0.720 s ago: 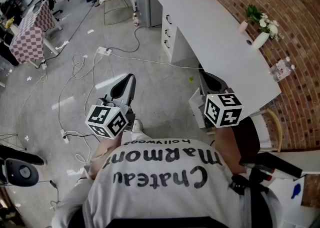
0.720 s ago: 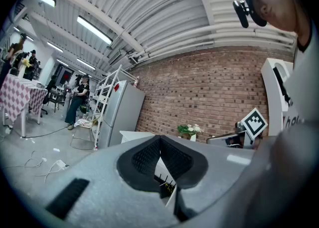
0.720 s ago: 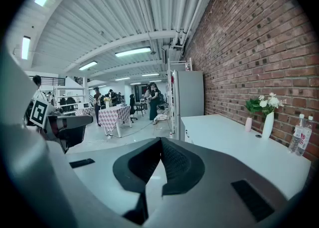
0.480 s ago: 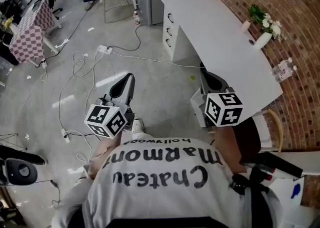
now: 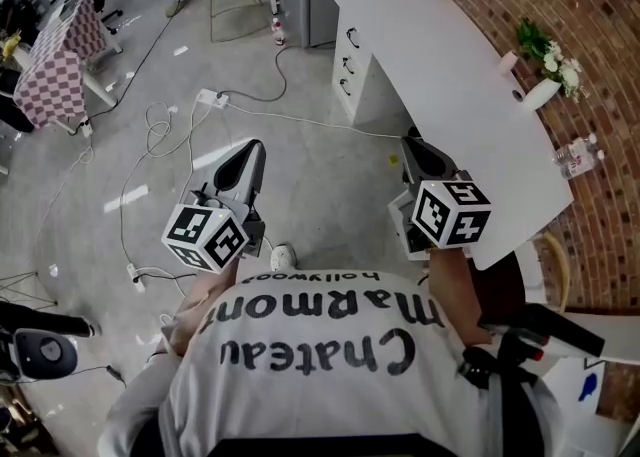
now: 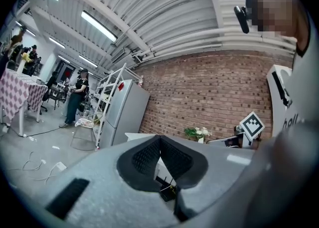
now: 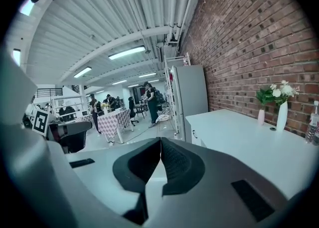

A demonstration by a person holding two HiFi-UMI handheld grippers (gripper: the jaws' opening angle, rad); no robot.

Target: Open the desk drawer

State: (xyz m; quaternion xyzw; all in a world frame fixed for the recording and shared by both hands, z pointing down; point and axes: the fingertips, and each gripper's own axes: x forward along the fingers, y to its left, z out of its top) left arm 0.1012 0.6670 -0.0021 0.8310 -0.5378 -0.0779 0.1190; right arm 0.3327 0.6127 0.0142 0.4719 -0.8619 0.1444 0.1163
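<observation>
The head view looks steeply down from above the person onto the floor [image 5: 300, 175] and white desk [image 5: 450, 75], the left gripper view faces level towards the brick wall [image 6: 209, 92], and the right gripper view looks closely along the desk's top towards the fridge [image 7: 192, 97], all sharing that desk.

We see bright, even light from ceiling tubes [image 7: 127, 52]; glare streaks the floor [image 5: 198, 161] and the white desk [image 5: 450, 75] shines. Gripper views bow strongly toward dark round edges, bluish.
</observation>
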